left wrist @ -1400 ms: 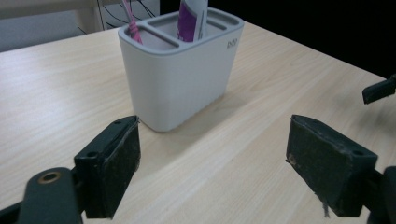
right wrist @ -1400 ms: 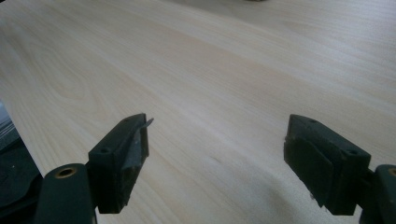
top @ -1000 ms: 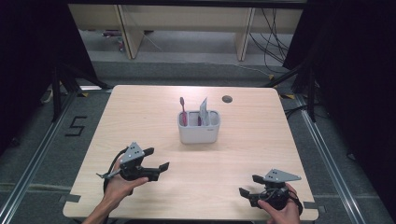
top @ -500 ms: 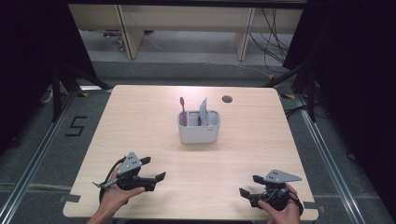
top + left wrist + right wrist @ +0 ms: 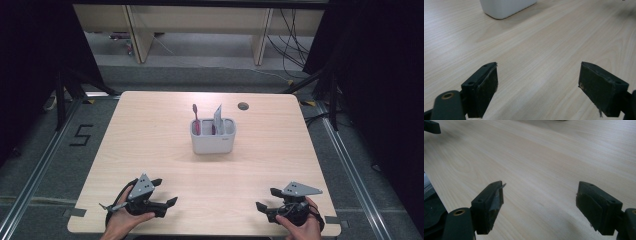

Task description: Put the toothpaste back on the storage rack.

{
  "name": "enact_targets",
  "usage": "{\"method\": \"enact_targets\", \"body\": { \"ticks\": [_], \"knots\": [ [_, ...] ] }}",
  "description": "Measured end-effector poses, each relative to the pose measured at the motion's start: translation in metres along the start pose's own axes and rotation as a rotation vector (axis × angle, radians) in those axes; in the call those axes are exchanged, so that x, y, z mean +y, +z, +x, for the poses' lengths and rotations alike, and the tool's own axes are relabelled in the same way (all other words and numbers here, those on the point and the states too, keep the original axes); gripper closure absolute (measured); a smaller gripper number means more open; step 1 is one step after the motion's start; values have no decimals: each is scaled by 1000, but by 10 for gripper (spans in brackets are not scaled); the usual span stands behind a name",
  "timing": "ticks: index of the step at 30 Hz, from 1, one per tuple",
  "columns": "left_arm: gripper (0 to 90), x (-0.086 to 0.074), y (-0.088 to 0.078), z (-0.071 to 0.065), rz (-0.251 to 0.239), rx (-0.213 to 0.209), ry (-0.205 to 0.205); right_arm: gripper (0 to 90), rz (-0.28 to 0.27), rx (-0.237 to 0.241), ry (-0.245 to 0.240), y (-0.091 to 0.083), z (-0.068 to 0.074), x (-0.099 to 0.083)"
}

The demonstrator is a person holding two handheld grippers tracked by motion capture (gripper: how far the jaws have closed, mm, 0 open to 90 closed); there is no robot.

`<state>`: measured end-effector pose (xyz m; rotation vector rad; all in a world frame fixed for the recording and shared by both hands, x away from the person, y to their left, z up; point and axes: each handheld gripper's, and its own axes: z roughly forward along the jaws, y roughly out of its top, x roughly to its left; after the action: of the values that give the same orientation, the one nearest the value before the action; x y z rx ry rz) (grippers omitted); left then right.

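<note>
Left gripper [image 5: 162, 192] has pulled back toward the near table edge over the last second; it sat further in and higher up the table before, now it rests low at the front left corner; jaws apart, nothing between them in the left gripper view, just bare wood. Right gripper [image 5: 266, 199] hasn't moved across the three frames; parked near the front right edge, jaws also spread wide, empty. White holder [image 5: 212, 136] sits at table centre, well apart from both grippers, unchanged; red toothbrush [image 5: 196, 118] stands upright in its left side, a flat tube or packet [image 5: 218, 118] leans in the right side; its lower wall shows at the top of the left gripper view [image 5: 504, 8]. My read: both hands are at rest position, so either work's done or not begun; can't tell which.
</note>
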<state>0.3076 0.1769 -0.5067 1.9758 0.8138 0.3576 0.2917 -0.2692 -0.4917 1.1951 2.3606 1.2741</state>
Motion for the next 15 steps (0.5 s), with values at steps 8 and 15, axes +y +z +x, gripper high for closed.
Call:
{"method": "enact_targets", "body": {
  "ticks": [8, 15],
  "knots": [
    [154, -6, -1, -10, 38, -1, 25, 204, 8, 1, -16, 0, 0, 0],
    [154, -8, -5, -15, 26, 1, 16, 195, 19, 11, 11, 0, 2, 0]
  ]
}}
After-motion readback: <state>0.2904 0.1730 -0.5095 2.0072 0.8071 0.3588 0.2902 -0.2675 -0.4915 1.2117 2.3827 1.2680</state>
